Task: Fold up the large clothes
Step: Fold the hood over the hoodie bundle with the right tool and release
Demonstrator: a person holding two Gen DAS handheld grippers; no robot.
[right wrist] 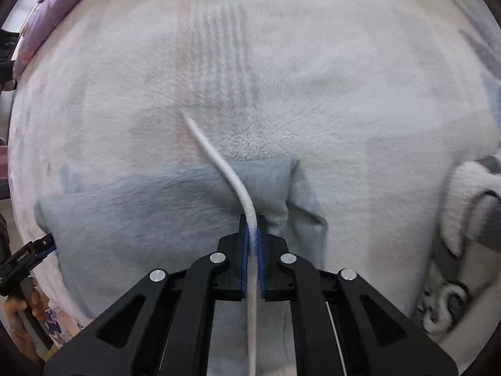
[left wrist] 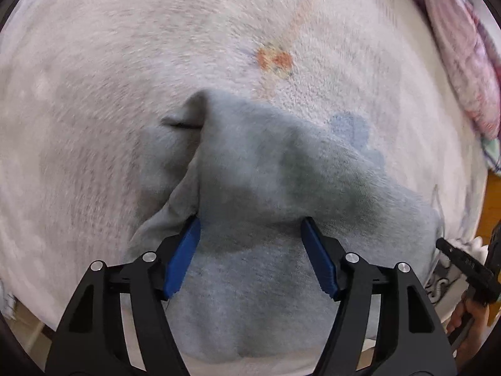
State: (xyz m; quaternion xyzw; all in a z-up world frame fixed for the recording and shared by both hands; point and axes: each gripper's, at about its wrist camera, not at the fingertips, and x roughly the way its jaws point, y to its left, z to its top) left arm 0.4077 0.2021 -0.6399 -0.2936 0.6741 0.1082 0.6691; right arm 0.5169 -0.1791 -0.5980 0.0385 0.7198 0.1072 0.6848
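A light grey-blue garment (left wrist: 266, 169) lies bunched on a white fleecy blanket (left wrist: 109, 62). My left gripper (left wrist: 250, 228) is open, its blue pads spread wide with the garment's fabric between and beneath them. In the right wrist view the same garment (right wrist: 150, 206) lies folded across the blanket (right wrist: 360, 109). My right gripper (right wrist: 252, 222) is shut on the garment's edge together with a white drawstring (right wrist: 219, 159) that curves away forward. The left gripper (right wrist: 37, 247) shows at the far left edge of that view, at the garment's corner.
A pink-purple quilt (left wrist: 463, 62) lies along the right edge; it also shows top left in the right wrist view (right wrist: 53, 3). A grey and white patterned fleece (right wrist: 463, 219) lies bunched at the right. The right gripper and hand (left wrist: 469, 275) show at the lower right.
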